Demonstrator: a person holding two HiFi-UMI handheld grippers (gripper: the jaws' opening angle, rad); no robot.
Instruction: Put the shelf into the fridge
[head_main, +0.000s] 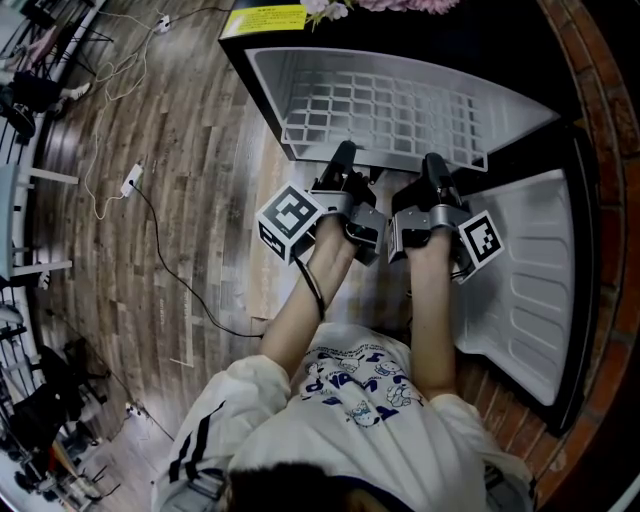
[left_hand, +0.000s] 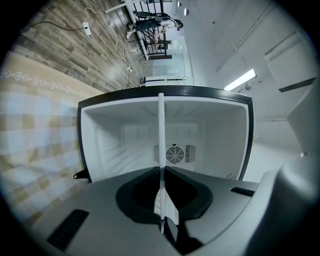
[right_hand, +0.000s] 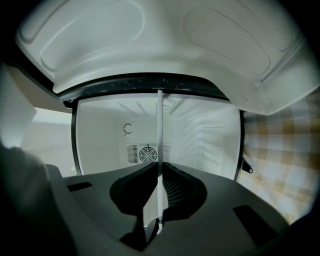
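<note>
Upper centre of the head view, the white wire shelf (head_main: 385, 108) lies inside the open fridge (head_main: 266, 78); left gripper (head_main: 346, 152) and right gripper (head_main: 432, 160) each pinch its near edge.

Floor: wood planks (head_main: 190, 150) are carrying a power strip (head_main: 131, 180).
Edge: brick (head_main: 598, 100) is curving along the right.
Ceiling: strip light (left_hand: 240, 80) is glowing.
</note>
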